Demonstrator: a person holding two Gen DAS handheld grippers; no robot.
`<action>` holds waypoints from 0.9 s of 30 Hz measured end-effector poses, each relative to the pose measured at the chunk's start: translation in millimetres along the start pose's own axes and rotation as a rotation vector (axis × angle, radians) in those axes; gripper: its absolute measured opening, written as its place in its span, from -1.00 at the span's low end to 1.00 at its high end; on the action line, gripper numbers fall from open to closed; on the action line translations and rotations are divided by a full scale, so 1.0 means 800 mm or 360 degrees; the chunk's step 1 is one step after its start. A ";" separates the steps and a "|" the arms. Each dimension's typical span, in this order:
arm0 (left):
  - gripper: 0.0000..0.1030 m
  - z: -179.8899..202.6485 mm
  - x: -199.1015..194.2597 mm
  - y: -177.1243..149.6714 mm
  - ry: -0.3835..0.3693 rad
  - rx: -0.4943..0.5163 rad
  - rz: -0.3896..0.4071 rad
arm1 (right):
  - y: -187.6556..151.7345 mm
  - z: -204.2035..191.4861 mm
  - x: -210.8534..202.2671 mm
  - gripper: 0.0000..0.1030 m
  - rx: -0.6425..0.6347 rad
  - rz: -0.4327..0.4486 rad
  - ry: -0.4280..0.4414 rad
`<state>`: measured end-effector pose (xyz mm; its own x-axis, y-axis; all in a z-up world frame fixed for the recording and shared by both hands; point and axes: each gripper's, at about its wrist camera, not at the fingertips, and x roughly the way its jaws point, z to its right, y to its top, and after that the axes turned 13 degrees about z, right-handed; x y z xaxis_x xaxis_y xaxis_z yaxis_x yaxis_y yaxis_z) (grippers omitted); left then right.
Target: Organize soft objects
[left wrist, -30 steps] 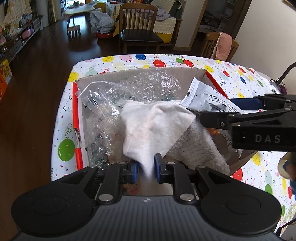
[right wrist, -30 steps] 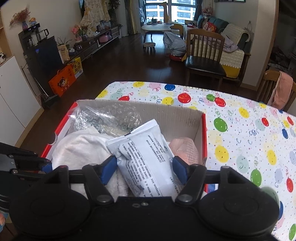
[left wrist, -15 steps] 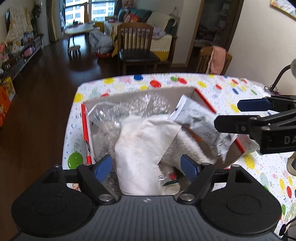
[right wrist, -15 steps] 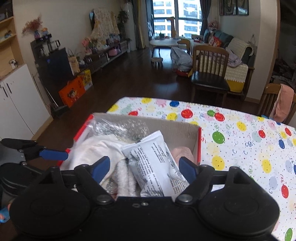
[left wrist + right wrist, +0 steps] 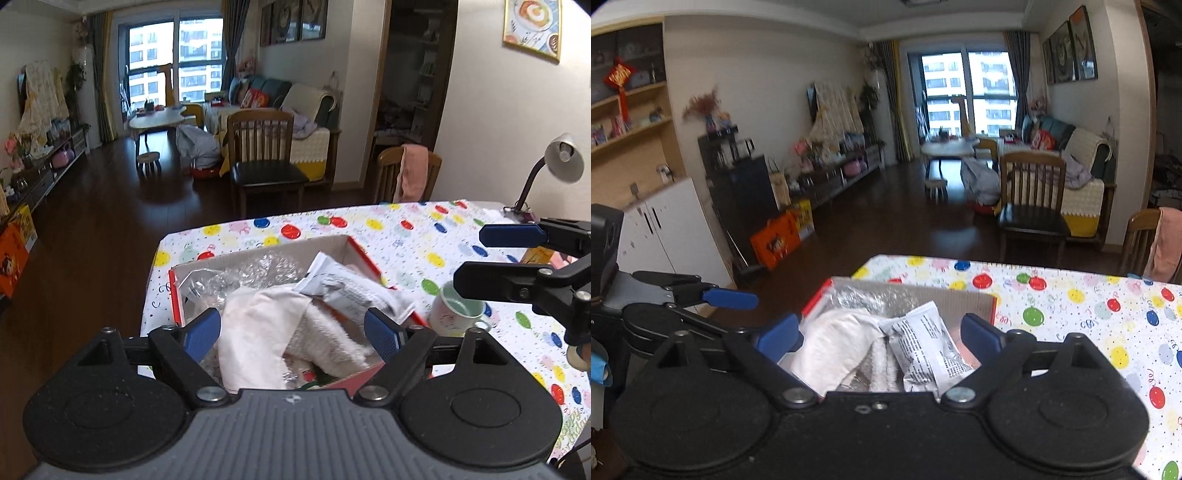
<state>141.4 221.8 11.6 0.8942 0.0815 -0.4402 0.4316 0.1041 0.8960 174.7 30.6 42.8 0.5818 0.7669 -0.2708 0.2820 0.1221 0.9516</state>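
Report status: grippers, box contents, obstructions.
Left gripper and right gripper opening, nothing held. White cloth and printed pouch in cardboard box. Mug beside box.

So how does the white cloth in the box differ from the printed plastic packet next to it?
The white cloth is plain, matte and limp, draped in soft folds; the printed packet is shiny, crinkled and covered in small black text. The cloth lies on the left half of the cardboard box, beside the bubble wrap; the packet leans toward the right wall. Both rest in the box, gripped by neither gripper.
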 end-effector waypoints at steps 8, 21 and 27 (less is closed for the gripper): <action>0.75 0.025 -0.036 -0.003 -0.0024 -0.0023 0.0062 | -0.008 -0.006 -0.044 0.99 -0.0020 0.0139 0.0030; 0.99 0.052 -0.083 -0.006 -0.0040 -0.0061 0.0228 | -0.030 0.000 -0.088 1.00 0.0111 0.0239 -0.0054; 0.99 0.062 -0.096 -0.013 -0.0031 -0.0095 0.0294 | -0.044 0.007 -0.107 1.00 0.0184 0.0274 -0.0136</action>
<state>74.0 165.3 39.1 0.9600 0.0853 -0.2667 0.2525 0.1480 0.9562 119.2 -43.4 31.4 0.6901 0.7133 -0.1219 0.2558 -0.0830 0.9632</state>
